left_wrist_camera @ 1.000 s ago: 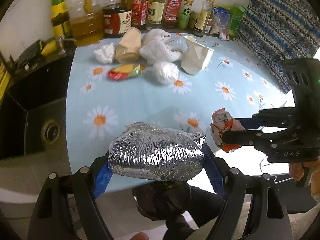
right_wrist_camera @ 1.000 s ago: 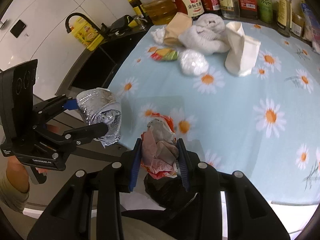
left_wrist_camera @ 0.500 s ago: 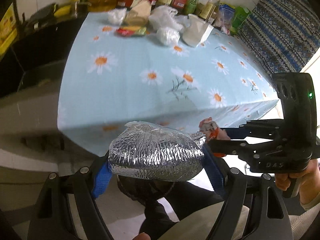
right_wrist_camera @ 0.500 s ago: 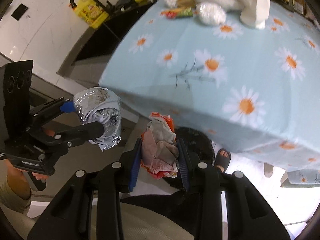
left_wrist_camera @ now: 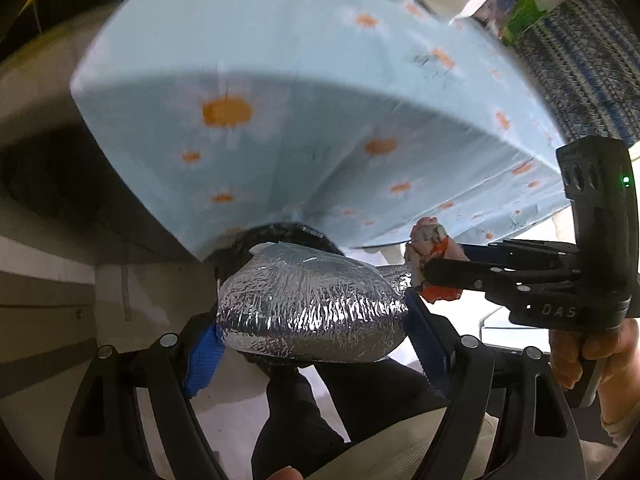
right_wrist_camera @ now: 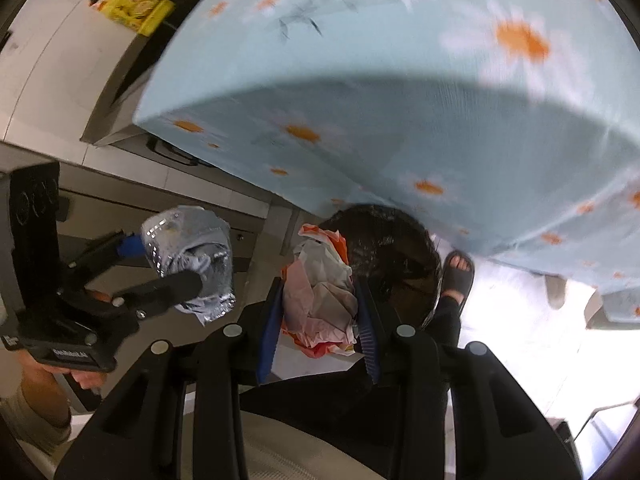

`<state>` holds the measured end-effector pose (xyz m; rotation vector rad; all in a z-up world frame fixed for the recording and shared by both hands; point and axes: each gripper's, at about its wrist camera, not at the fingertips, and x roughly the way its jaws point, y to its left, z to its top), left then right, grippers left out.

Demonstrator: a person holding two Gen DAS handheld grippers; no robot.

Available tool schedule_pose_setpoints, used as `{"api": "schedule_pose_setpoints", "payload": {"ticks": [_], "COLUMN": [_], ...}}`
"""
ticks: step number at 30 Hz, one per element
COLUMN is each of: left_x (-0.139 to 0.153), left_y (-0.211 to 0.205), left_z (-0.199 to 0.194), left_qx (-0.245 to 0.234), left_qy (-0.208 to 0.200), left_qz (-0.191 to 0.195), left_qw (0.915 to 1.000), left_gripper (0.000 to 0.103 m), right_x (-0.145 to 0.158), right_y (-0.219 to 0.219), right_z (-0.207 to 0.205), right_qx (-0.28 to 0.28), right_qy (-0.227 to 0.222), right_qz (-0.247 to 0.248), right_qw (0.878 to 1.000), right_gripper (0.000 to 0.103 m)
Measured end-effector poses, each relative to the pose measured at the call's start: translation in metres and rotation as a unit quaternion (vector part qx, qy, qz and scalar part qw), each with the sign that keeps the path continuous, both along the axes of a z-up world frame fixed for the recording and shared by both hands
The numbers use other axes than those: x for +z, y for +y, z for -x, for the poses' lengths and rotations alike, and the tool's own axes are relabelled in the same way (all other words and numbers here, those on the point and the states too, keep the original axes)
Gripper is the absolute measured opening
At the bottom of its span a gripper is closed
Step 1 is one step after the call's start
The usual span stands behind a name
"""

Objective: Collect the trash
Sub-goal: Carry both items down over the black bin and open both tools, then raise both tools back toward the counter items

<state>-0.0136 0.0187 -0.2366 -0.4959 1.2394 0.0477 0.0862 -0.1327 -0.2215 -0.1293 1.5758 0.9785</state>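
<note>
Left gripper (left_wrist_camera: 314, 316) fingers spread wide, clamping a silver foil pouch (left_wrist_camera: 312, 304); right gripper (right_wrist_camera: 320, 312) fingers nearly closed, pinching a crumpled pink-orange wrapper (right_wrist_camera: 320, 288) above the black-lined bin (right_wrist_camera: 394, 252).

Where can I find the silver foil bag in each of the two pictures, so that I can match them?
Left wrist view: foil bag at lower centre, clamped between the left tongs.
Right wrist view: foil bag at middle left, held by the left tongs.
Shared landmark: the daisy tablecloth hanging above.

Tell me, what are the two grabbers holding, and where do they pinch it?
The left gripper pinches the silver foil bag by its two ends. The right gripper squeezes the crumpled wrapper by its sides.
</note>
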Motion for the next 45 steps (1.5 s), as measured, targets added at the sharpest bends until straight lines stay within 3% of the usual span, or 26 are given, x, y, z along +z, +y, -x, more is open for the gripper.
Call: {"api": "schedule_pose_setpoints", "payload": {"ticks": [7, 9, 11, 18, 35, 45], "left_x": [-0.032, -0.038, -0.043, -0.045, -0.011, 0.038], "left_y": [0.002, 0.004, 0.001, 0.004, 0.01, 0.005], "left_z": [0.0, -0.001, -0.001, -0.003, -0.002, -0.004], "left_qx": [0.01, 0.013, 0.009, 0.017, 0.021, 0.005], "left_qy": [0.03, 0.042, 0.058, 0.064, 0.035, -0.011], "left_qz": [0.02, 0.03, 0.021, 0.018, 0.008, -0.002], "left_qw": [0.9993, 0.9986, 0.998, 0.9977, 0.9991, 0.9999], "left_gripper": [0.08, 0.083, 0.09, 0.092, 0.092, 0.092], "right_x": [-0.022, -0.024, -0.024, -0.022, 0.002, 0.05], "right_y": [0.001, 0.002, 0.0, -0.012, -0.025, -0.038], "right_z": [-0.001, -0.003, -0.007, -0.021, -0.023, -0.024], "right_qx": [-0.009, -0.014, -0.021, -0.048, -0.056, -0.055], "right_qy": [0.018, 0.023, 0.023, 0.042, 0.022, -0.018], "right_qz": [0.011, 0.015, 0.014, 0.009, -0.001, -0.023], "right_qw": [1.0, 1.0, 0.999, 0.998, 0.998, 0.998], "right_gripper": [0.039, 0.052, 0.055, 0.056, 0.056, 0.057]}}
